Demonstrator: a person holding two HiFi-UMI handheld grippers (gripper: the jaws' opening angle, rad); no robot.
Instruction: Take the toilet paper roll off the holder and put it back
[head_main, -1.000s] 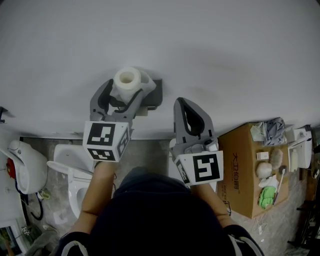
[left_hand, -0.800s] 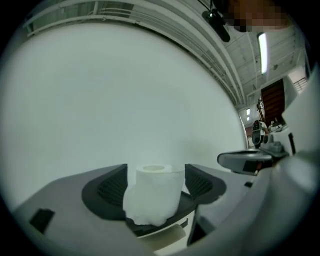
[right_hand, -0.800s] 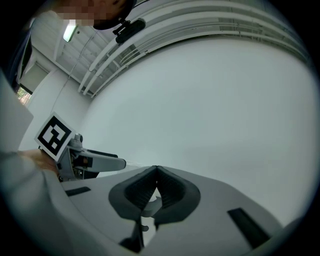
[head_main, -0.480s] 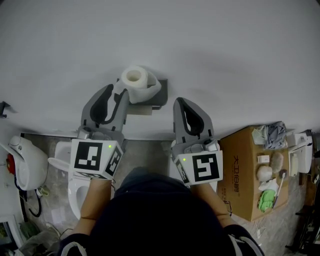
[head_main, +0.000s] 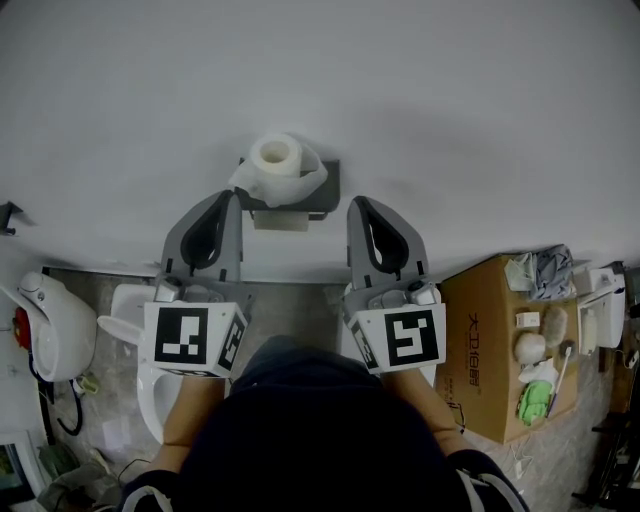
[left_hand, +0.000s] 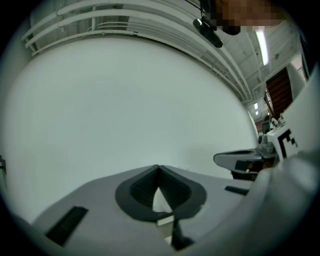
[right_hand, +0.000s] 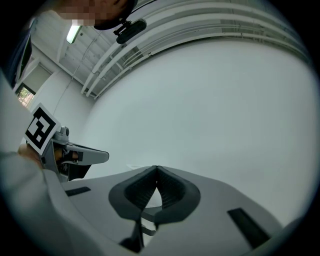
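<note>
Toilet paper roll (head_main: 276, 165) sits on the holder (head_main: 322, 196), upper middle of the frame, light and squishy with a loose tail, so I'd pinch its sides gently; left claw (head_main: 232, 196) and right claw (head_main: 357, 203) are both pressed together, empty.

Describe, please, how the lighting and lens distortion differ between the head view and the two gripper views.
Head view: soft, even light, no glare, the toilet paper roll sharp. Left gripper view: strong fisheye, black corners, ceiling rails bowed, a strip light bright at upper right. Right gripper view: same fisheye and dark rim, a ceiling lamp bright at upper left.
</note>
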